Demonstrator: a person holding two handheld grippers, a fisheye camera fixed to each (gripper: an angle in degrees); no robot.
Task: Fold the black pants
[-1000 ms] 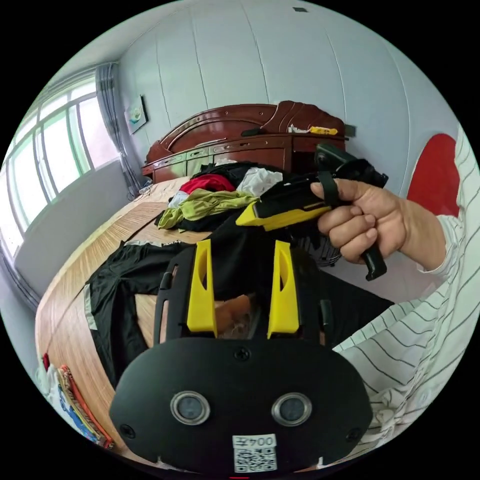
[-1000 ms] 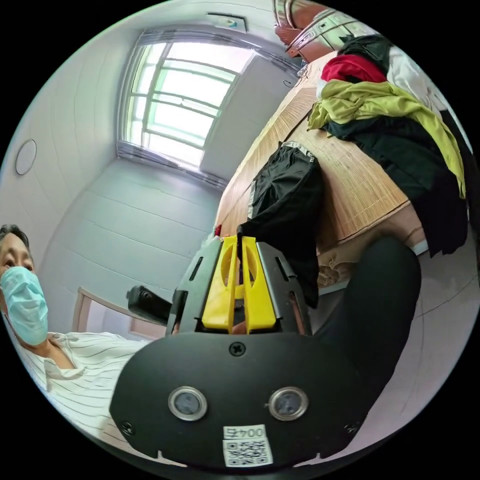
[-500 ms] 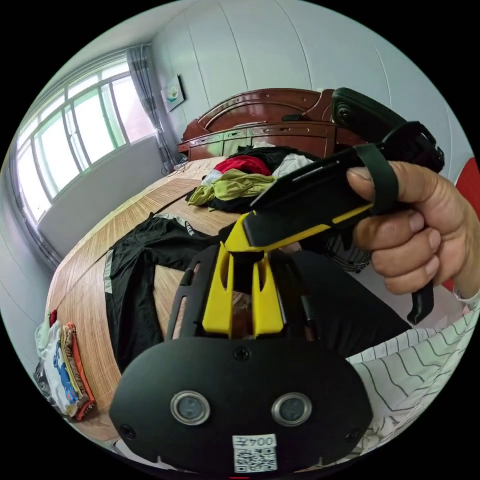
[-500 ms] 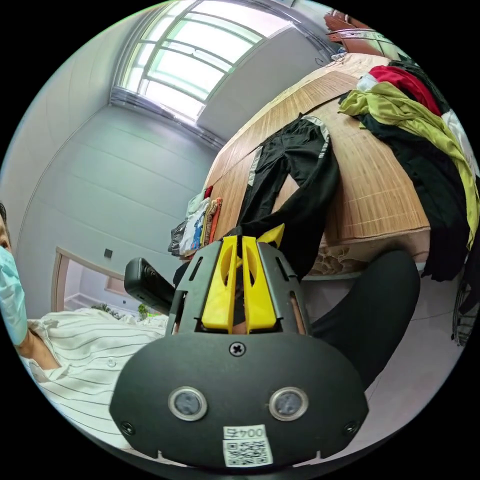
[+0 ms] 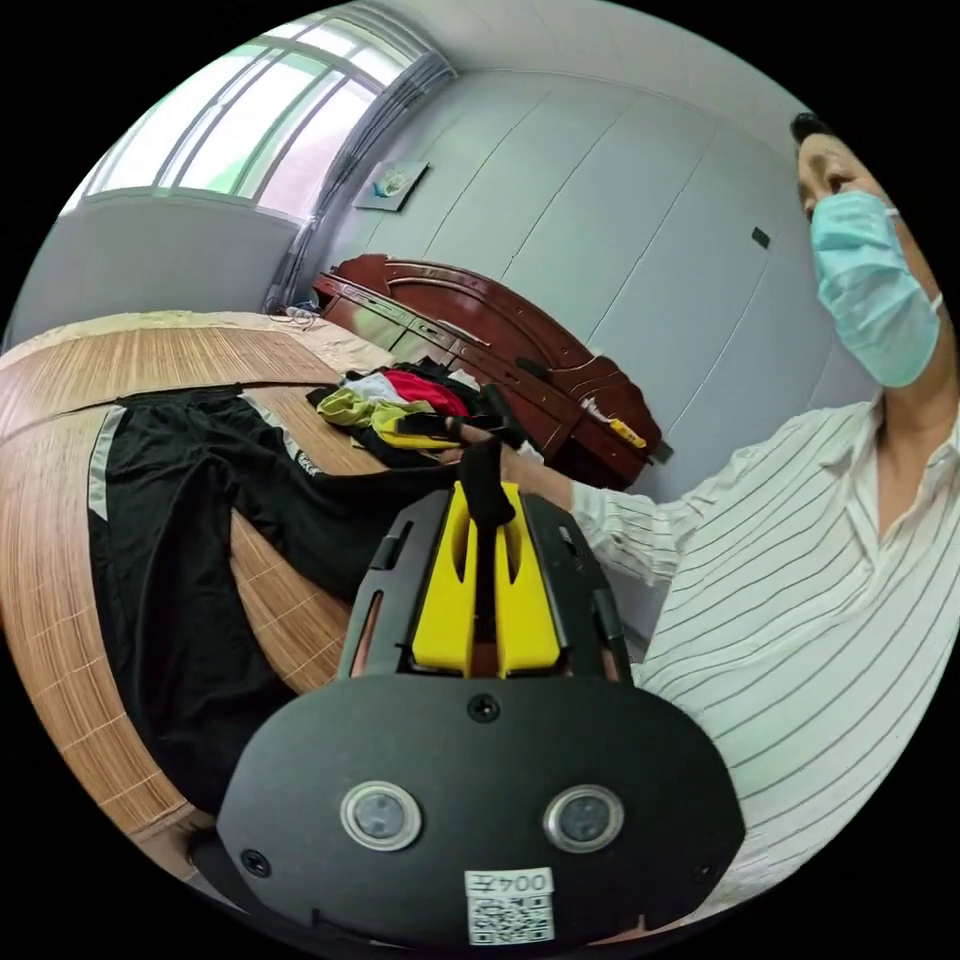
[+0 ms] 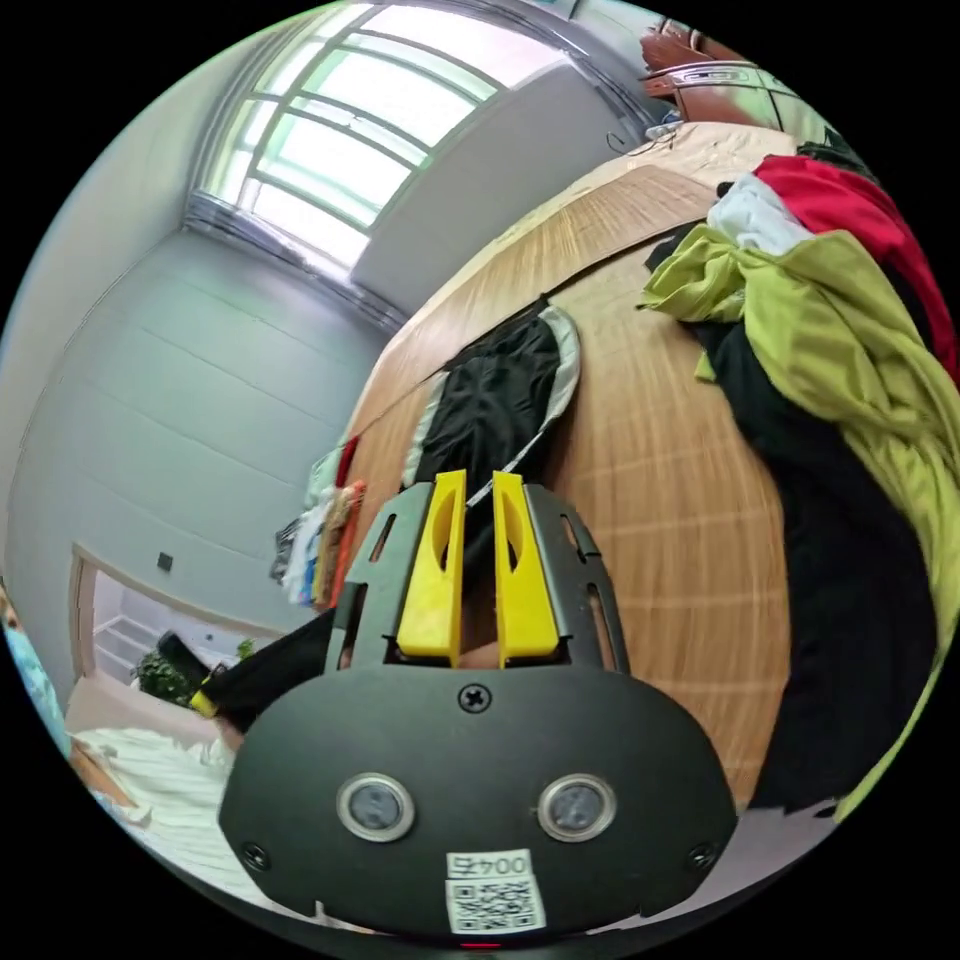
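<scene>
A bedroom with a mat-covered bed (image 5: 60, 370). Low in the left gripper view, the left tongs (image 5: 484, 520) are clamped on a black fold of the black pants (image 5: 170, 520), which stretch across the mat toward the left edge. In the right gripper view the right tongs (image 6: 470, 510) sit nearly closed with pants cloth between them. Farther off, right of frame, a clothes pile (image 6: 830, 330), then the window (image 6: 370, 110) upper left.

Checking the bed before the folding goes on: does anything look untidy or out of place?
Yes. A loose heap of unfolded clothes, yellow-green, red, white and black, sprawls on the woven bamboo mat beside the black pants, whose legs lie splayed apart.
</scene>
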